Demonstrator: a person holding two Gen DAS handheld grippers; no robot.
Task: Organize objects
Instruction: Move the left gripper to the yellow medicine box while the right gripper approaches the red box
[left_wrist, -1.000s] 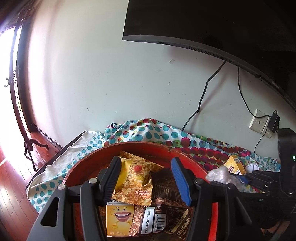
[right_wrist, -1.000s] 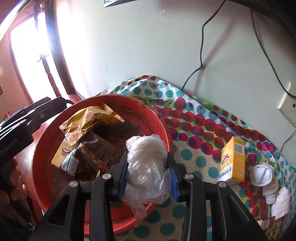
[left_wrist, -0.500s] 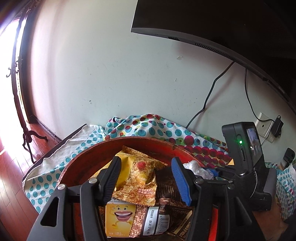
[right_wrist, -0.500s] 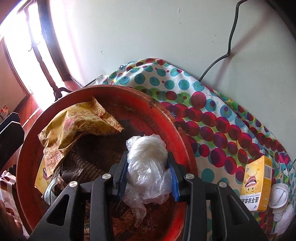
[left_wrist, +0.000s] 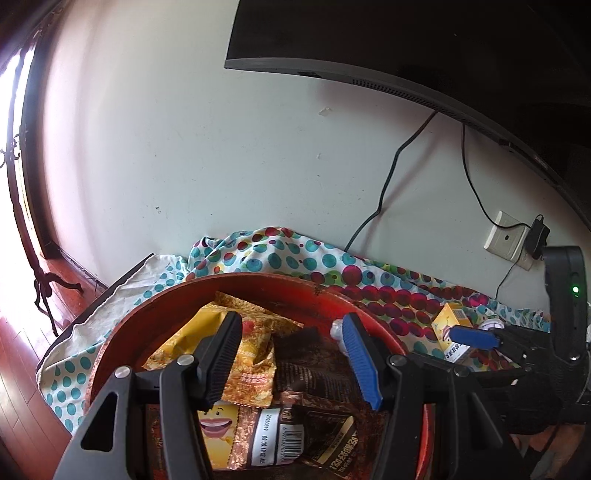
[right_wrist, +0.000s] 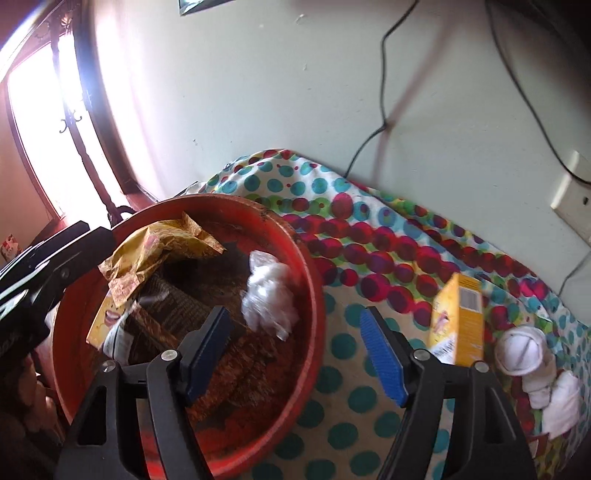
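The right gripper (right_wrist: 295, 350) is seen with its blue-padded fingers spread wide and nothing between them, held over the rim of the round red plastic basin (right_wrist: 314, 291). The crumpled clear plastic bag (right_wrist: 269, 295) is found lying inside that basin, against its right inner wall, just ahead of the left finger and apart from both pads. Beside it in the basin, a crinkled yellow snack packet (right_wrist: 159, 247) and dark brown wrappers (right_wrist: 184, 306) are heaped. The left gripper (left_wrist: 291, 354) is held over the same basin (left_wrist: 147, 314) from the near side, its fingers likewise parted and empty, with the yellow packet (left_wrist: 236, 350) and a smiling-mouth yellow carton (left_wrist: 218, 435) visible between and beneath them. On the polka-dot cloth (right_wrist: 347, 391) to the right of the basin, a small yellow box (right_wrist: 458, 321) is seen upright, and just beyond it white crumpled items (right_wrist: 524, 354) are gathered near the cloth's edge. A black cable (right_wrist: 380, 96) is traced down the pale wall behind.
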